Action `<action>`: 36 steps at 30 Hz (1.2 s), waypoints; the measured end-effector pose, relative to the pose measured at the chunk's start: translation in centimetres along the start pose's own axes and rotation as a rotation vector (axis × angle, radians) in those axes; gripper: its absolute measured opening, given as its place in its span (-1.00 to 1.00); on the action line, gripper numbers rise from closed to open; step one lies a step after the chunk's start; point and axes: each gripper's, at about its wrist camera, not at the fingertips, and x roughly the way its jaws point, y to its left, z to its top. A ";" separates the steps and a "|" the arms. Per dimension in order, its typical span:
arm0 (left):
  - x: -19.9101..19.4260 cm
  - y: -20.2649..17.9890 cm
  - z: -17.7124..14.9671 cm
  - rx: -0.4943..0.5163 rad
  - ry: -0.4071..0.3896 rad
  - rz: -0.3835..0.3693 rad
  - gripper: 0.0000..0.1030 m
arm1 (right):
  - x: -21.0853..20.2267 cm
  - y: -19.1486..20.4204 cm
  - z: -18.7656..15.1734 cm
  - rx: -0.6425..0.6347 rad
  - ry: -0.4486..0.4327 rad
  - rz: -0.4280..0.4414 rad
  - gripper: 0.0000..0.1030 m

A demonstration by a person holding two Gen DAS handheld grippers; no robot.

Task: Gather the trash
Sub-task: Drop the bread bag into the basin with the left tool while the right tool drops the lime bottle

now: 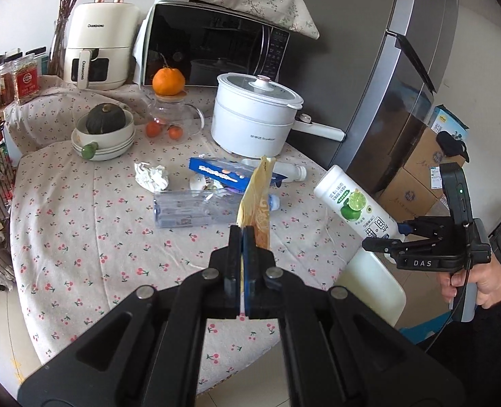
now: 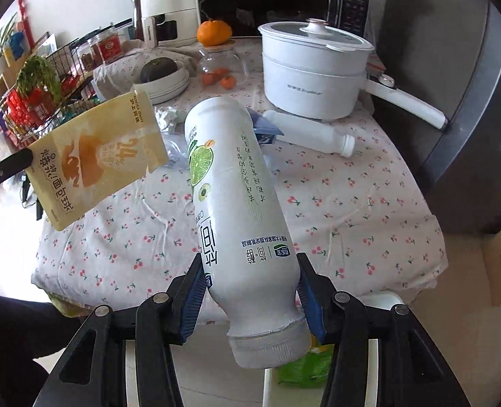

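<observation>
Left gripper (image 1: 243, 234) clamped on yellow snack pouch (image 2: 97, 159); right gripper (image 2: 252, 291) clamped on lime yogurt bottle (image 2: 237, 203), both off the surface's near edge. Risk: bottle tilted, held near cap end, may slip. Clear bottle (image 1: 196, 208) remains mid-surface.

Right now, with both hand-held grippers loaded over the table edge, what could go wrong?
1. The right hand-held gripper holds the white lime-label bottle near its neck, so the long body could pivot or slip.
2. The left hand-held gripper pinches only the yellow snack pouch edge; it may swing into the bottle.
</observation>
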 end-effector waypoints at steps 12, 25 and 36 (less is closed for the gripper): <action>6.4 -10.7 -2.6 0.169 0.160 -0.241 -0.98 | -1.7 -11.1 -6.4 0.227 0.055 -0.122 0.01; 13.4 -17.6 -6.0 0.281 0.302 -0.285 -0.98 | -2.6 -17.6 -12.2 0.367 0.118 -0.194 0.01; 14.2 -17.1 -5.9 0.285 0.299 -0.207 -0.17 | -2.0 -18.2 -12.4 0.381 0.134 -0.190 0.01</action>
